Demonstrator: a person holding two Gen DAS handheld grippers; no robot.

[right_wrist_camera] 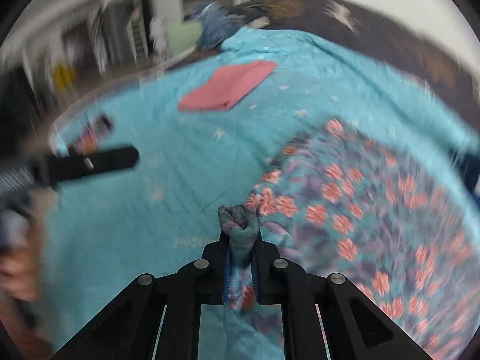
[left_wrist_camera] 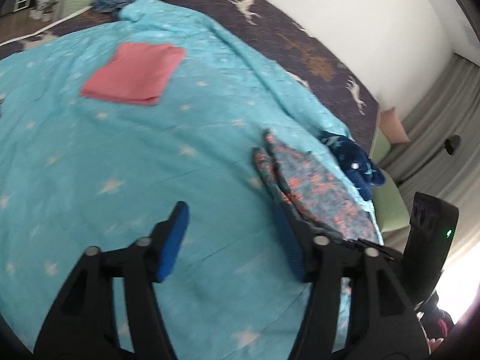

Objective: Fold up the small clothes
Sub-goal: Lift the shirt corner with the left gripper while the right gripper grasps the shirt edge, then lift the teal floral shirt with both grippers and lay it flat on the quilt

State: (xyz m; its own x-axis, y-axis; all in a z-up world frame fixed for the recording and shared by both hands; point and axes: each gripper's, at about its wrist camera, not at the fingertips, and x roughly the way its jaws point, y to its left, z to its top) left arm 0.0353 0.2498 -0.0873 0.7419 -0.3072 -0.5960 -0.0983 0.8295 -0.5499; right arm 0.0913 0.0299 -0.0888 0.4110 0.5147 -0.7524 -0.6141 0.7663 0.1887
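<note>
Right claw [right_wrist_camera: 240,240] is clamping a bunched edge of the floral garment [right_wrist_camera: 375,210]; a knot of cloth is poking out past the tips, and the rest is spreading to the right of that claw over the turquoise bedspread [right_wrist_camera: 135,240]. Left claw [left_wrist_camera: 232,240] is standing apart with nothing between its blue pads [left_wrist_camera: 175,240]; the garment is lying just beside its right finger, ahead and to the right.

A pink folded cloth [left_wrist_camera: 135,73] is sitting well ahead of both claws, and a dark blue garment [left_wrist_camera: 357,162] is bunching at the bed edge beyond the floral one.

Risks, as judged:
- The grip is taking a wad rather than a flat edge, so layers may be slipping out unevenly and the fold may be coming out skewed.
- Only one corner is being held; with the left claw empty, the far side may be dragging and creasing.
- The right view is blurring heavily, suggesting speed; a quick pull may be snagging the bedspread.
- The garment is lying close to the bed edge, so it may be sliding off.
</note>
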